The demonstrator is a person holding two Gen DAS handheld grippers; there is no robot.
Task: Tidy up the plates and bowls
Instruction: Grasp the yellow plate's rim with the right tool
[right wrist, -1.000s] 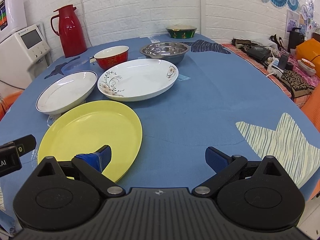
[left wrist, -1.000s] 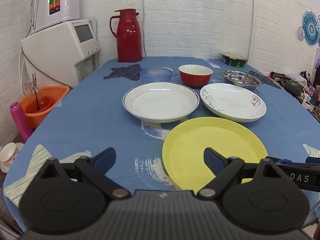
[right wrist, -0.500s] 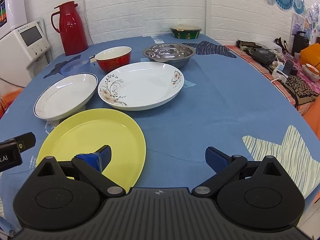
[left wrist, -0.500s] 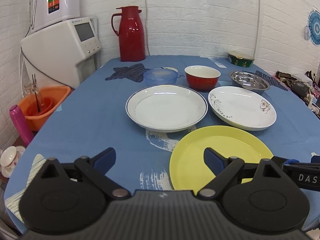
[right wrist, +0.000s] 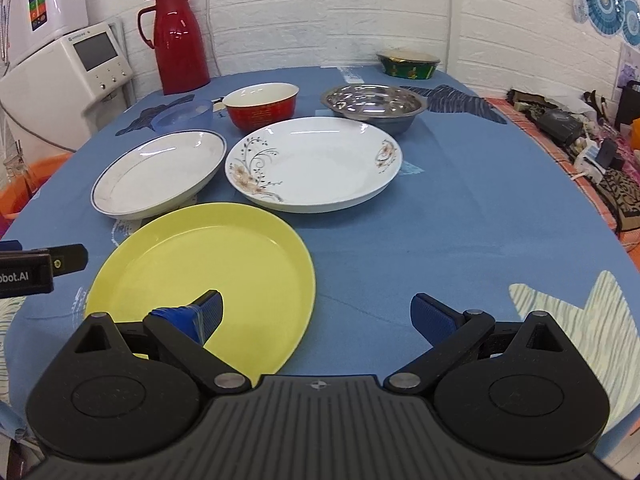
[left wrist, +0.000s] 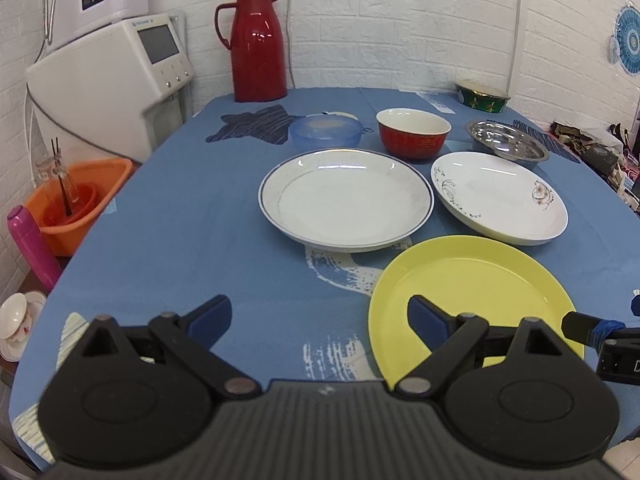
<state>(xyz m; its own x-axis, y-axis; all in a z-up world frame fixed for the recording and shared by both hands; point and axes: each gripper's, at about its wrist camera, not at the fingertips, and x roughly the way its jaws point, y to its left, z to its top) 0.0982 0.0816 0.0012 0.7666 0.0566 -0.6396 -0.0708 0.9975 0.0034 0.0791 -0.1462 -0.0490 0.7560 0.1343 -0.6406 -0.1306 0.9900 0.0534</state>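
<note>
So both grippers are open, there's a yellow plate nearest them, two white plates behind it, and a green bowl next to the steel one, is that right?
Not quite. The bowl beside the steel bowl is red, as the right wrist view shows; a green one sits farther back by the wall. The rest holds: left gripper and right gripper are open, with the yellow plate nearest and the blue-rimmed plate and floral plate behind it.

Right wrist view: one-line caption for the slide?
Open right gripper low over the blue table, its left finger above the yellow plate; white plates and bowls behind.
</note>
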